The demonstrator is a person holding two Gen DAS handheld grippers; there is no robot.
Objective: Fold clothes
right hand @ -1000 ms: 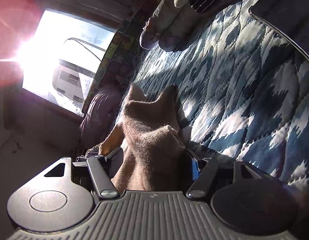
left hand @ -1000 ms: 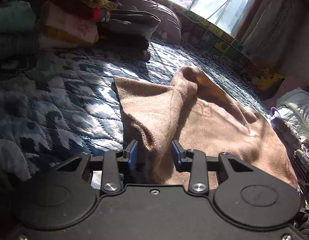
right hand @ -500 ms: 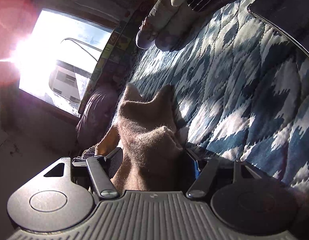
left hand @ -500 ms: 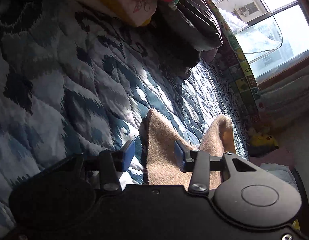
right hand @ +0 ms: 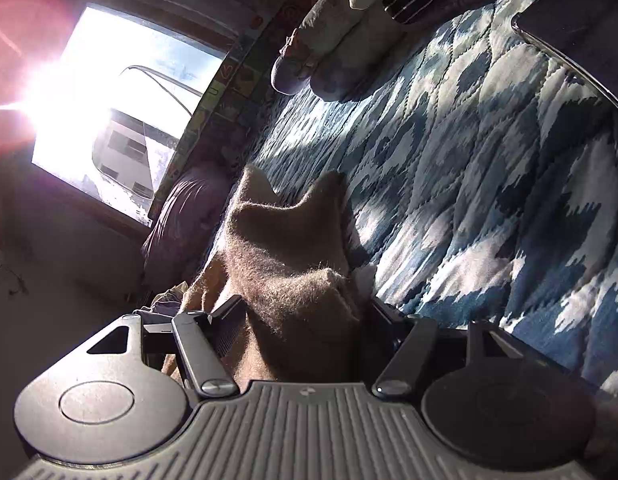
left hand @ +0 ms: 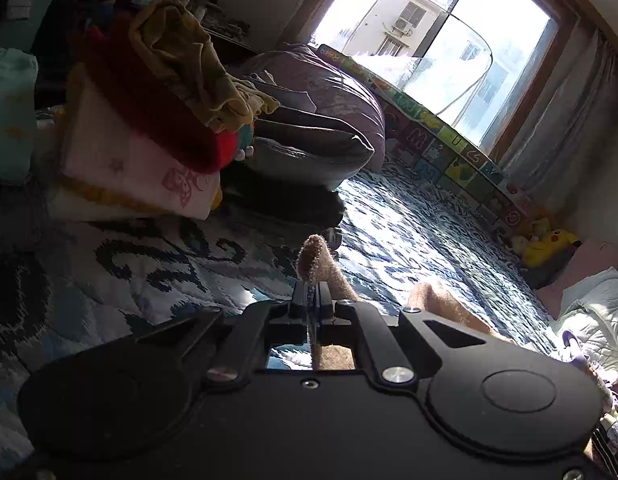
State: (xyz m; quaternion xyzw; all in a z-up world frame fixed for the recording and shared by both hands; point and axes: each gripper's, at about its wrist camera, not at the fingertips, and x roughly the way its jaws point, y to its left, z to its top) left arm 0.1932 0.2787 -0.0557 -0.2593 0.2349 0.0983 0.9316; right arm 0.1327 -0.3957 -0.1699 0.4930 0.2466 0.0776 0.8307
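Your left tool (left hand: pixel 312 294) is clamped tight on a corner of the brown cloth (left hand: pixel 323 270), mid-frame over the quilt (left hand: pixel 409 232). The right tool (right hand: pixel 305 312) sits wide with the cloth (right hand: pixel 285 248) bunched between its fingers, not pinched. I'd close it before lifting, then pull both corners taut. Only the left view shows the clothes pile (left hand: pixel 149 120) at upper left; only the right shows the loose bunching.

A bed covered by a blue-and-white patterned quilt (left hand: pixel 409 232) carries everything here. A brown fleece garment (right hand: pixel 285 264) lies rumpled on the quilt. Beyond the garment, toward the window, rests a stack of dark folded bedding (left hand: pixel 309 140). Beside that stack sits a pink-and-white pillow (left hand: pixel 137 172), with red and yellow cloth heaped on top.
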